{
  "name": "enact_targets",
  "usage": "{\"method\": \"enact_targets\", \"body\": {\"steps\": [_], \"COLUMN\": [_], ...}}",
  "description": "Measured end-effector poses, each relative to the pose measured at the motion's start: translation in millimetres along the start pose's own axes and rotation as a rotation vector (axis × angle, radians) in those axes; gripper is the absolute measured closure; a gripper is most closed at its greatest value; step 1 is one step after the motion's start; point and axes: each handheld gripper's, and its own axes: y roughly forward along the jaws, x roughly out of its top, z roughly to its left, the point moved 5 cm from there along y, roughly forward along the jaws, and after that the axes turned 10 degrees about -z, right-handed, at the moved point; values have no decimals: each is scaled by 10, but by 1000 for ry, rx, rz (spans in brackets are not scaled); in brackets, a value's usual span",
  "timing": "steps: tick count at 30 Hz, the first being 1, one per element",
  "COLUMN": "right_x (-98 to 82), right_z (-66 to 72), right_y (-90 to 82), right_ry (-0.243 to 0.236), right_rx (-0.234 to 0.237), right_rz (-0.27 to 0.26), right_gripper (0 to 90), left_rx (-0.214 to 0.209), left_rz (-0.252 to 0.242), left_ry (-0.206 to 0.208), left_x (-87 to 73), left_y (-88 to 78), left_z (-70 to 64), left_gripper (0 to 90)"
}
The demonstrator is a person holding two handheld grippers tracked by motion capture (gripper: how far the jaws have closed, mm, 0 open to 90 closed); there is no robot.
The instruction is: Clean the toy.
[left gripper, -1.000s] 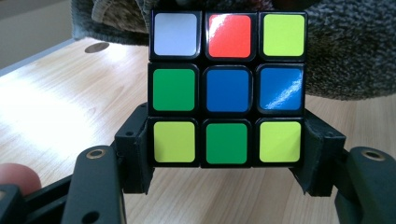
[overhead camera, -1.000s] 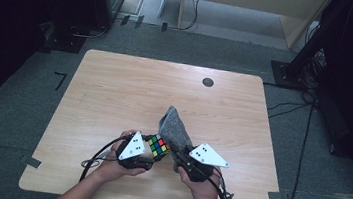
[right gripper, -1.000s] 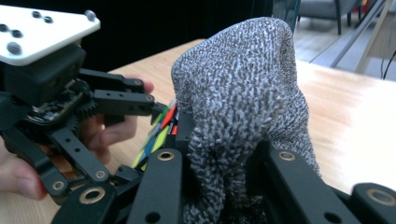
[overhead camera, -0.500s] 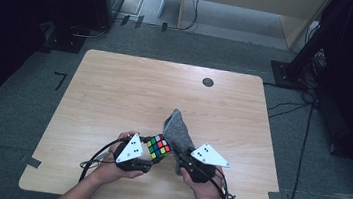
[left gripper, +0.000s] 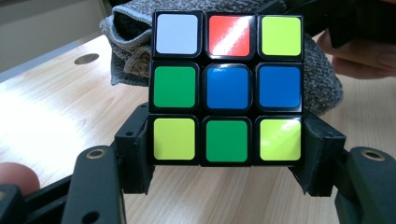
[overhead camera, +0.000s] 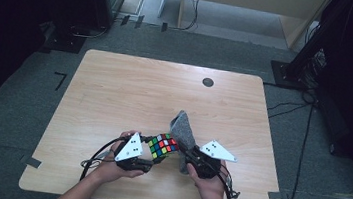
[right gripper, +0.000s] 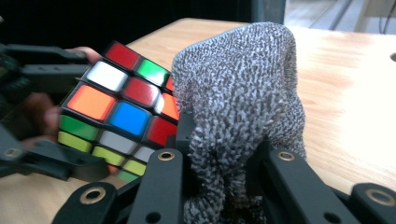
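A: What carries everything?

B: A pale wooden table with rounded corners and a small round dark grommet near its far edge, at about one o'clock from the middle. It stands on grey carpet; strips of grey tape sit at its near corners.

A: And the room around it?

B: Dark at both sides. A light wooden cabinet stands at twelve o'clock beyond the table, with cables trailing over the floor at three o'clock.

A: Where is the work?

B: Near the table's front edge, at six o'clock. The left tongs are clamped on a multicoloured plastic puzzle cube with black edges, lifted off the wood; in the left gripper view the two black jaws press its bottom row from both sides.

A: The other hand?

B: The right tongs are pinched narrow on a speckled grey knitted cloth, bunched upright between the jaws. The cloth lies against the cube's side, at three o'clock from it.

A: Anything else on the wood?

B: I see nothing more to name.
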Motion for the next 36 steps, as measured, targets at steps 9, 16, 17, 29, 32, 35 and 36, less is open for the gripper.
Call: {"method": "enact_targets", "body": {"steps": [9,16,17,29,32,35,36], "right_x": [218,551,583,385,387,411,429], "right_z": [310,452,422,192,197,215,231], "right_y": [-167,-154,-118,20,26,2,-15], "right_ry": [-8,19,68,83,69,93,112], "right_rx": [118,96,93,53,62,79,95], "right_rz": [-120,-129,-111,-11,3,-11,-27], "right_gripper": [756,757,756,752,750,751,751], "left_rx": [23,37,47,18,13,18,24], "left_rz": [27,4,11,-20,-26,-20,-12], "left_ry": [1,-15,-4,-47,-50,-46,-36], "left_x": [116,336,346,177,167,149,140], "left_y": [-26,-57,-58,-85,-103,-101,-94], "left_z": [-86,-88,-64,-8,-8,3,7], "left_gripper": [344,344,344,343,343,344,344]}}
